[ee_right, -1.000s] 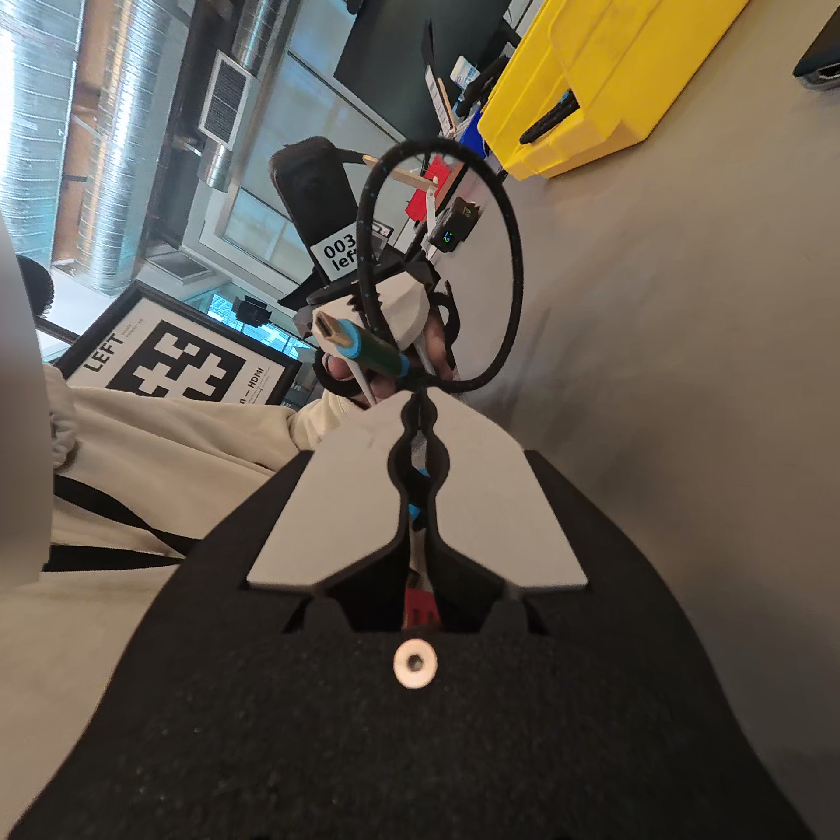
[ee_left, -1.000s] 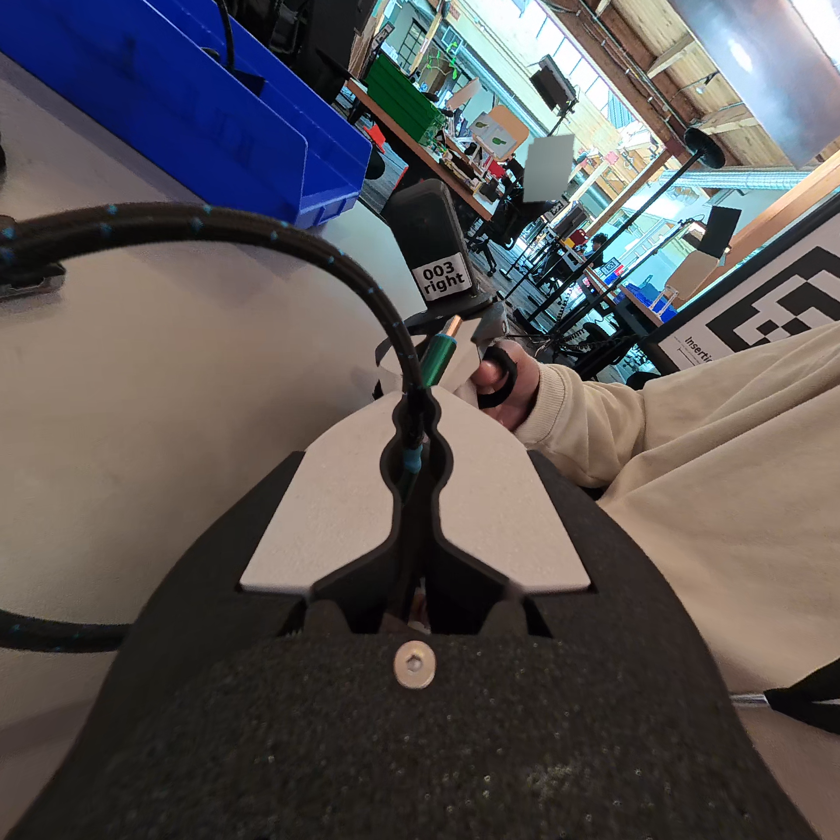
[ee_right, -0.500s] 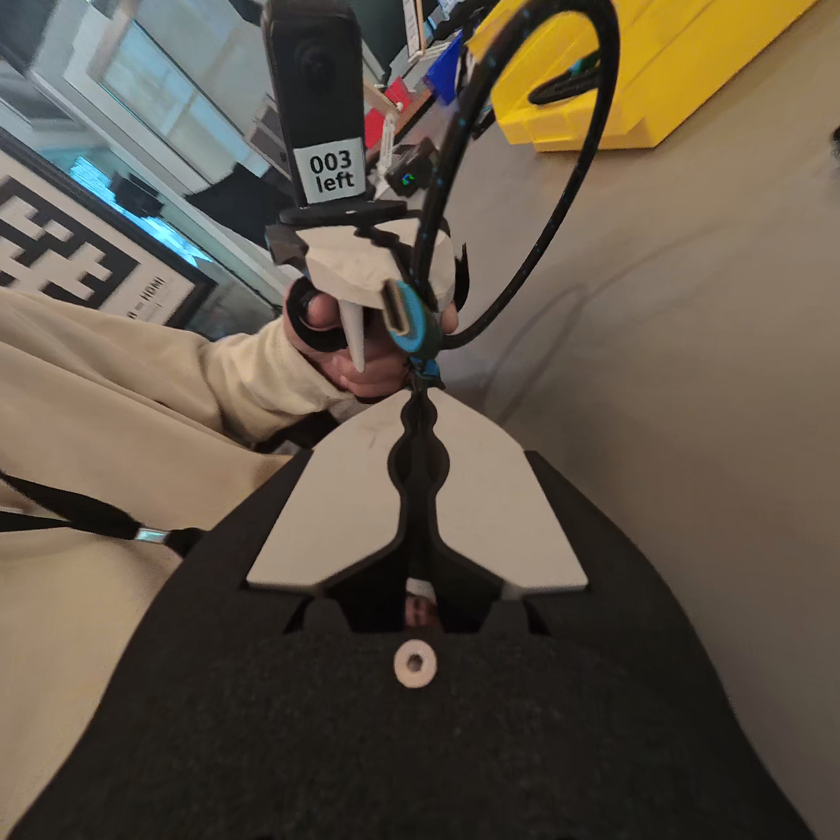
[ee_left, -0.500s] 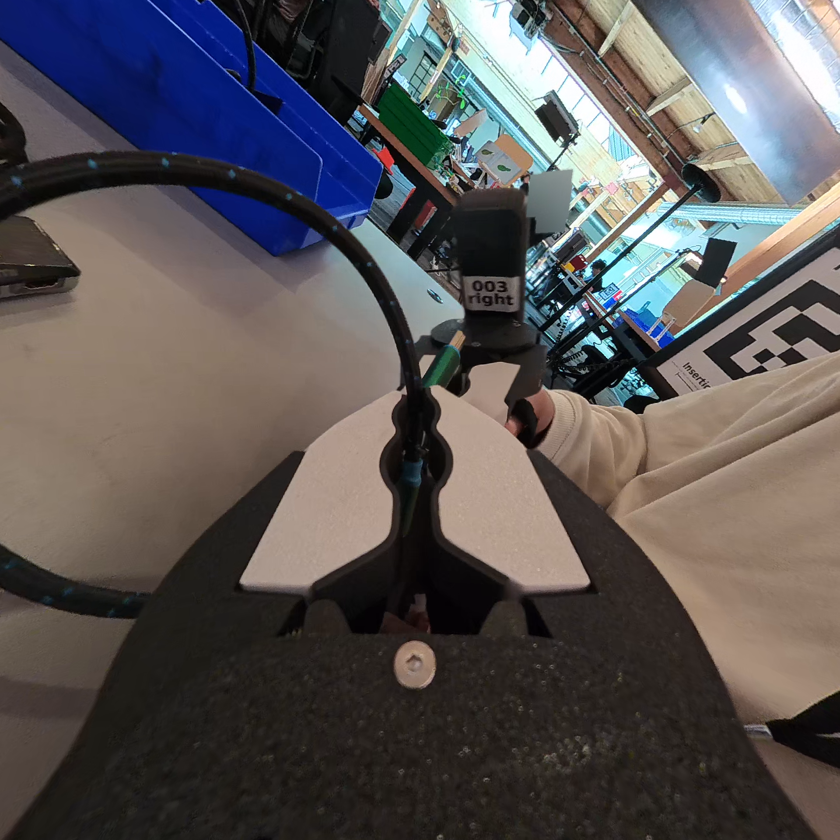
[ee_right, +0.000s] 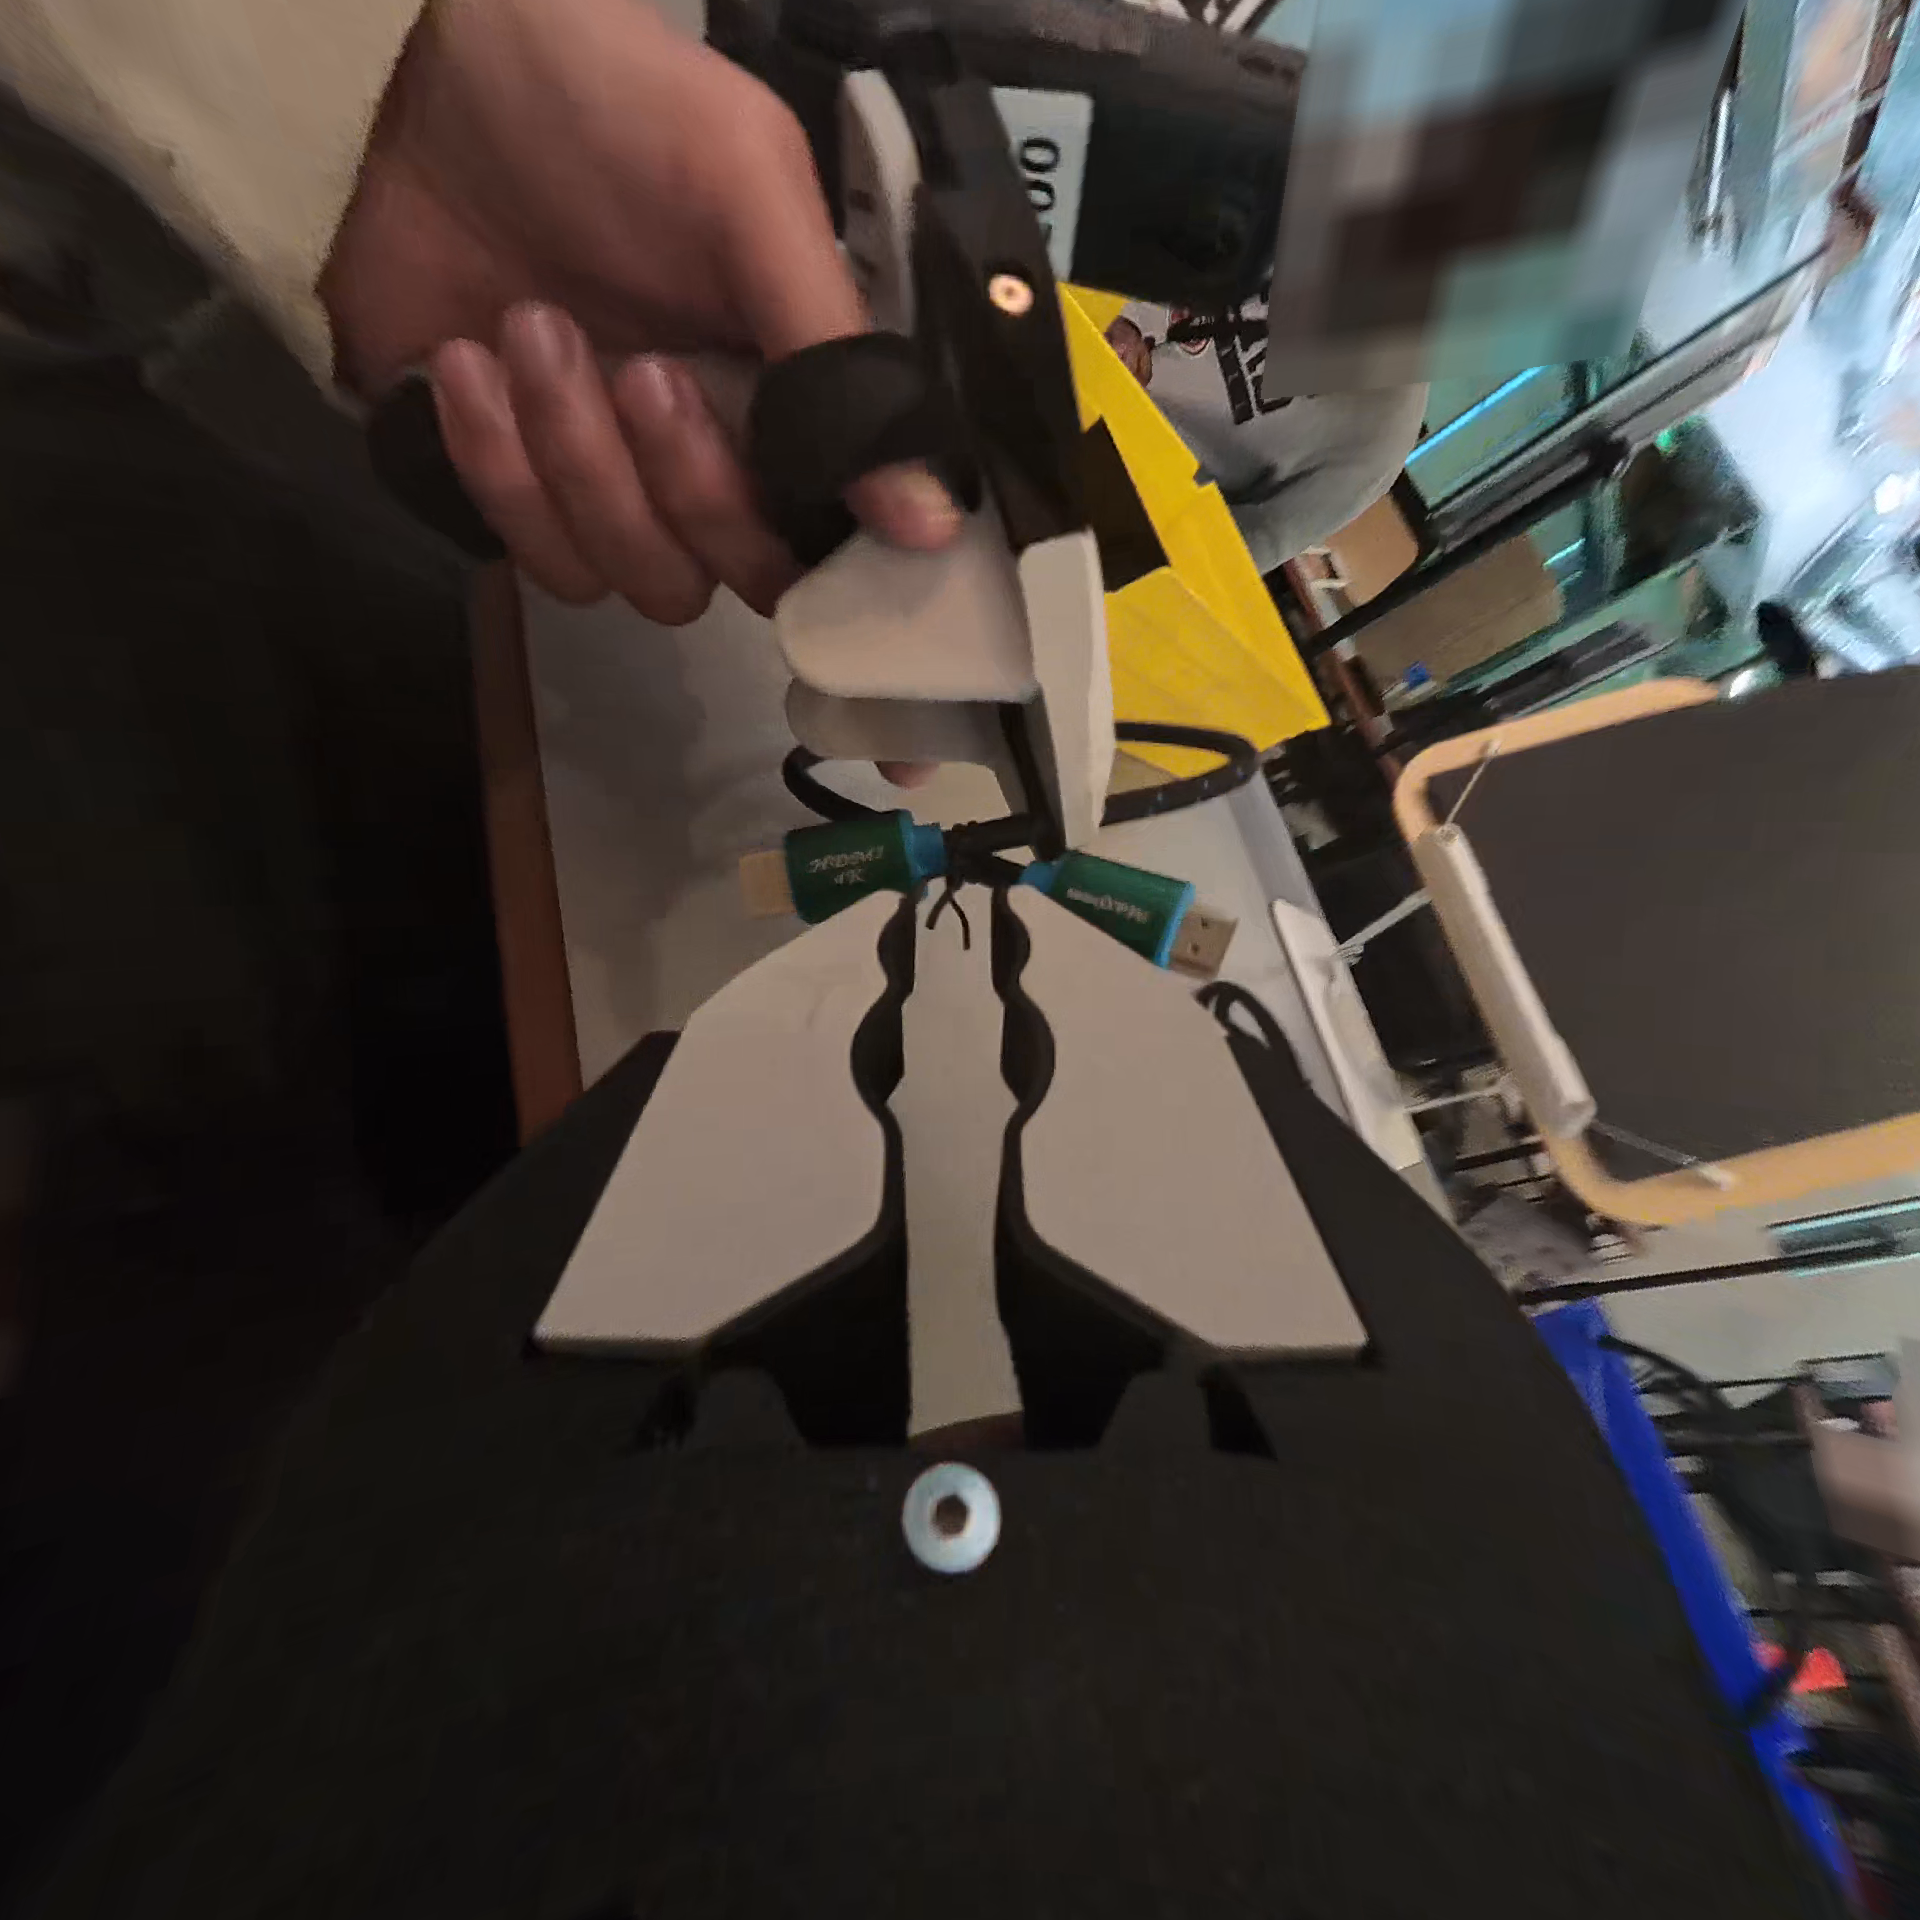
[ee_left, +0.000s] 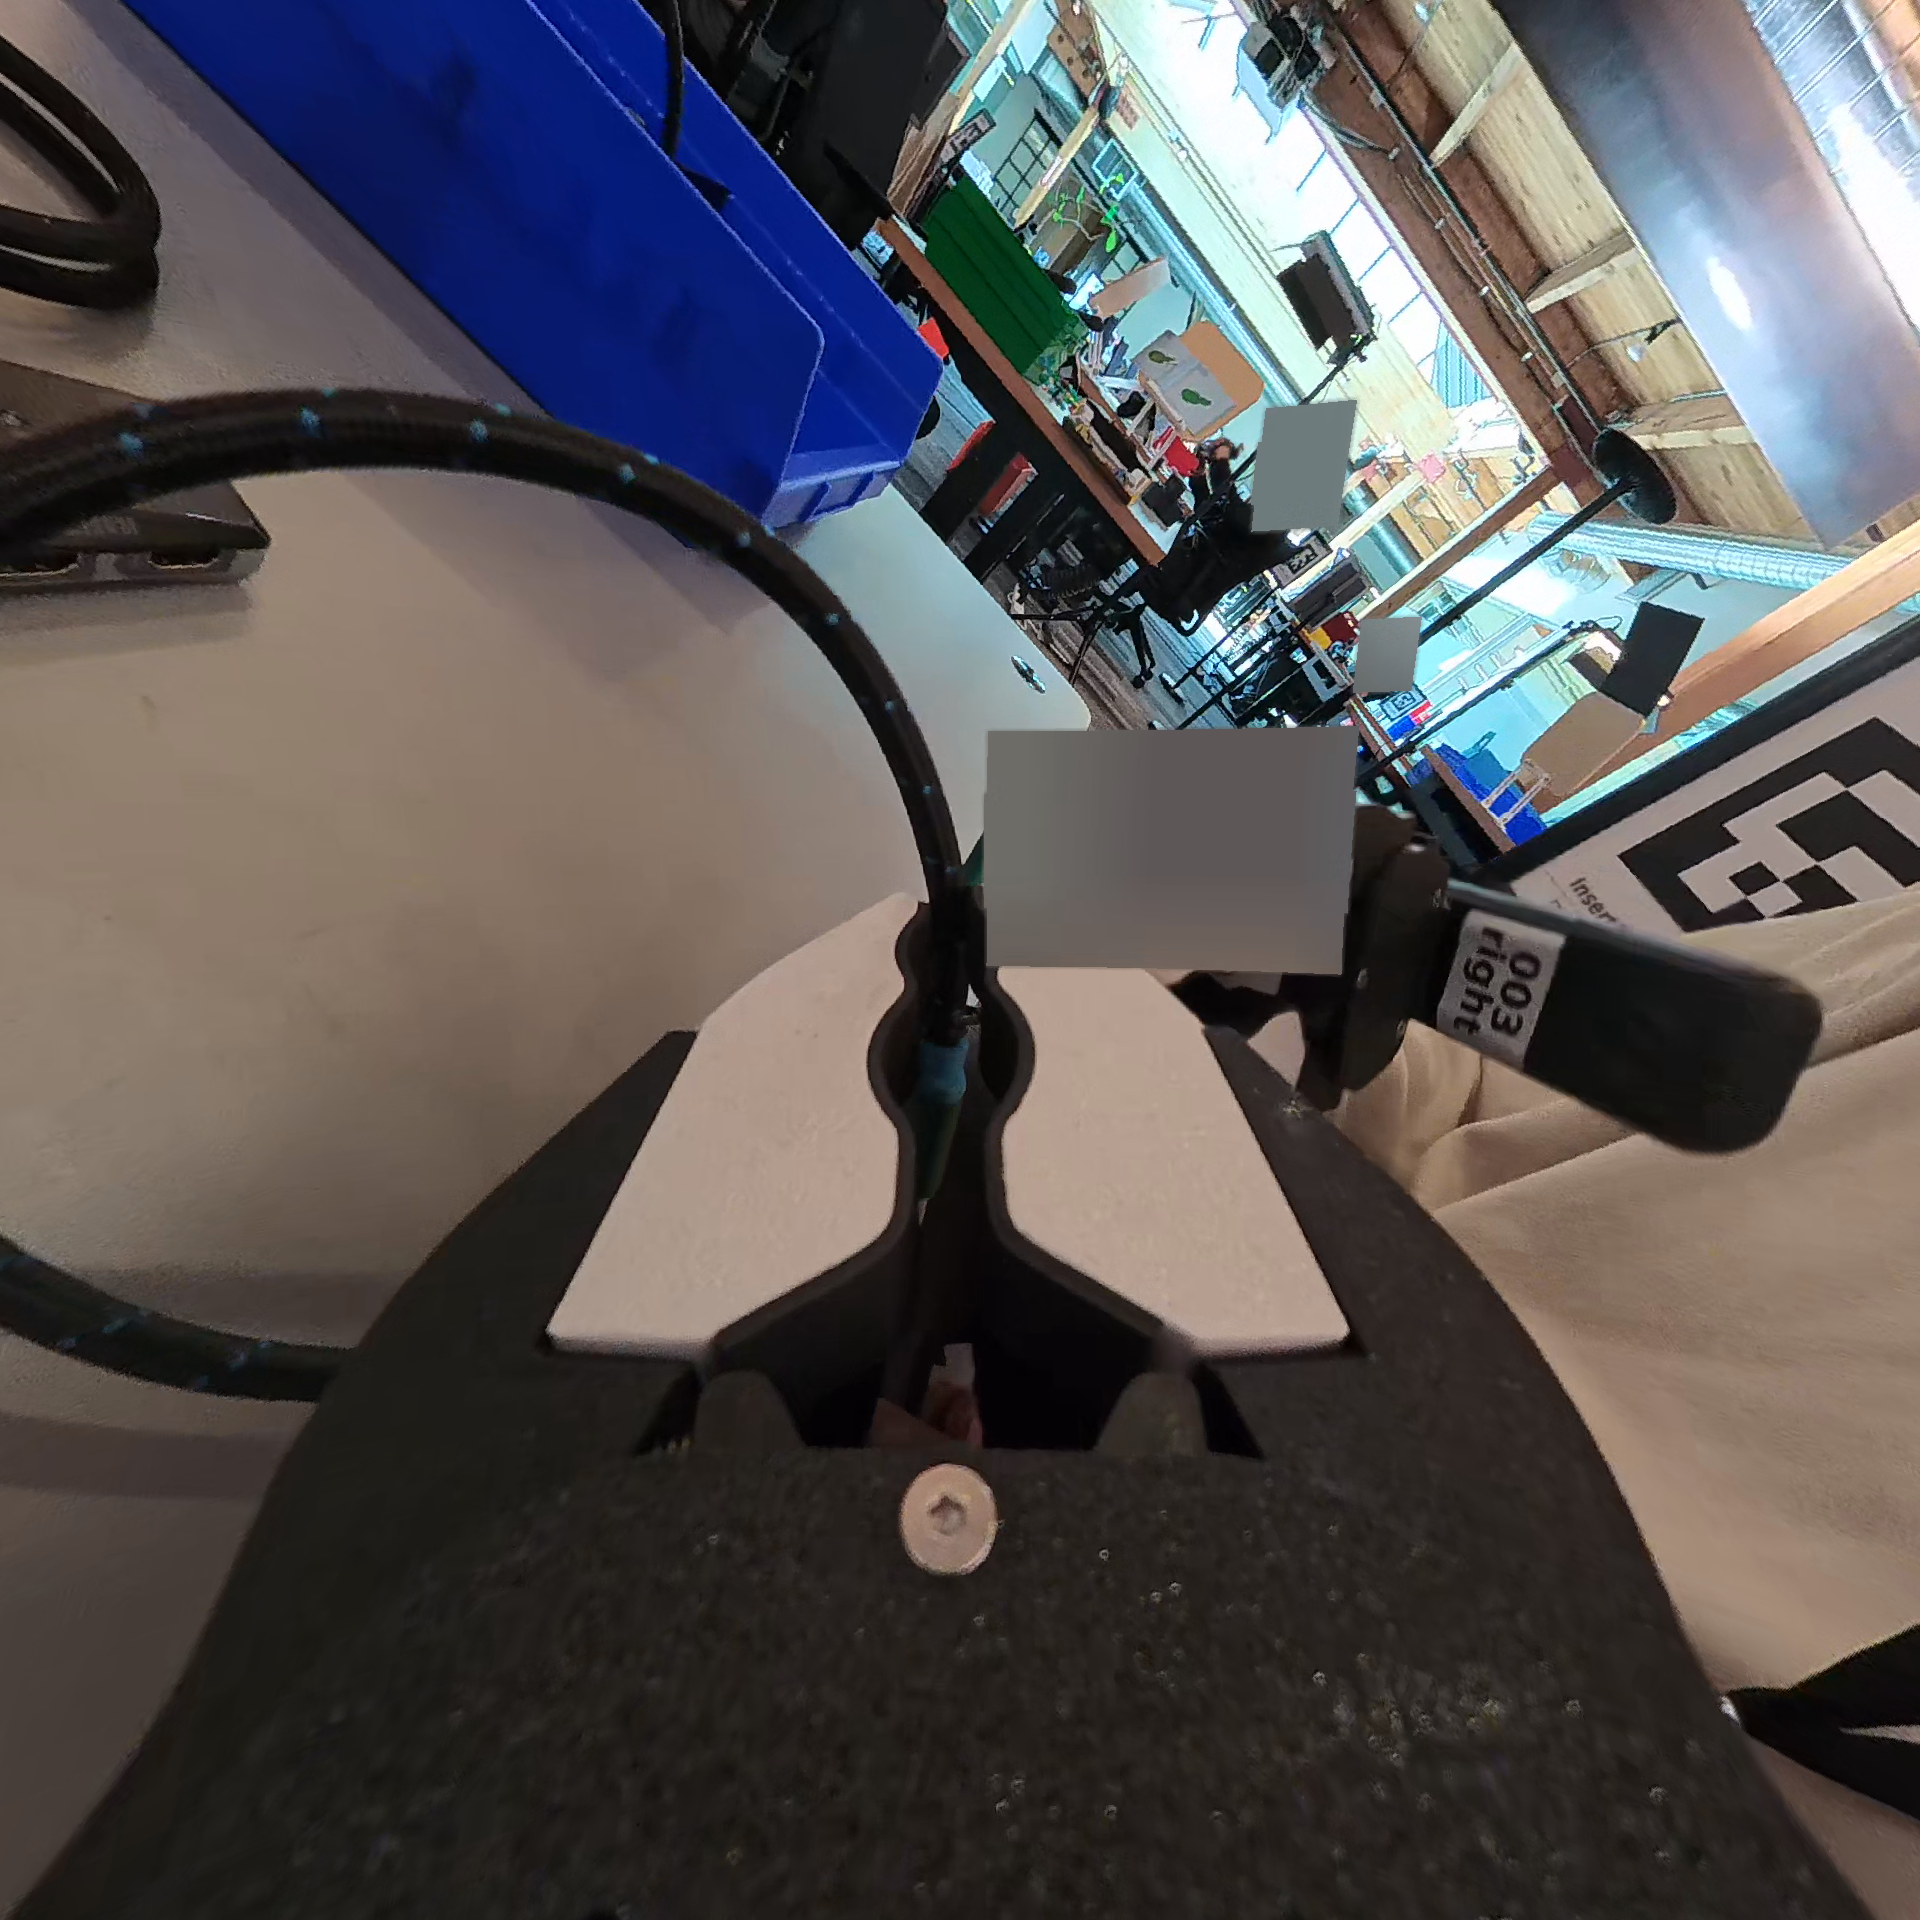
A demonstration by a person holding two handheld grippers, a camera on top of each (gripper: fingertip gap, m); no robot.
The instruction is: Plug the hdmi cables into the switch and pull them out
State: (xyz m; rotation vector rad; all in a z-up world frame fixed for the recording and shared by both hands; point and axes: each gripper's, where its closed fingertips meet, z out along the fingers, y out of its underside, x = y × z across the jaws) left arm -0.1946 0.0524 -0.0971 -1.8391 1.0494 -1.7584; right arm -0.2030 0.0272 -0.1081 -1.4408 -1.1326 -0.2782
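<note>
**Cable in the air, both plugs free, switch still waiting**

I take the switch [ee_left: 125, 540] as my landmark: the flat dark box on the pale table [ee_left: 416, 831], at the left edge of the left wrist view, with the blue bin [ee_left: 582, 239] behind it. Its ports facing me look empty as far as I can see, so I judge the plugging not yet done for this cable, and the pulling out after it is left as well.

The braided HDMI cable [ee_left: 831, 623] arches up from beside the switch and comes down into my left gripper [ee_left: 951, 935], whose fingers are pressed together on it just behind a plug. In the right wrist view both green plugs show, well away from the switch and off the table: one [ee_right: 852, 868] to the left, the other [ee_right: 1127, 909] to the right, bound by a thin black tie [ee_right: 951, 914].

My right gripper [ee_right: 951, 925] has its fingers spread, nothing between them, tips just under the tie.

Half a second ago the right fingers were pressed together; now they stand apart, and that gripper has swung round to face the plugs from another side. The left grip is unchanged.
</note>
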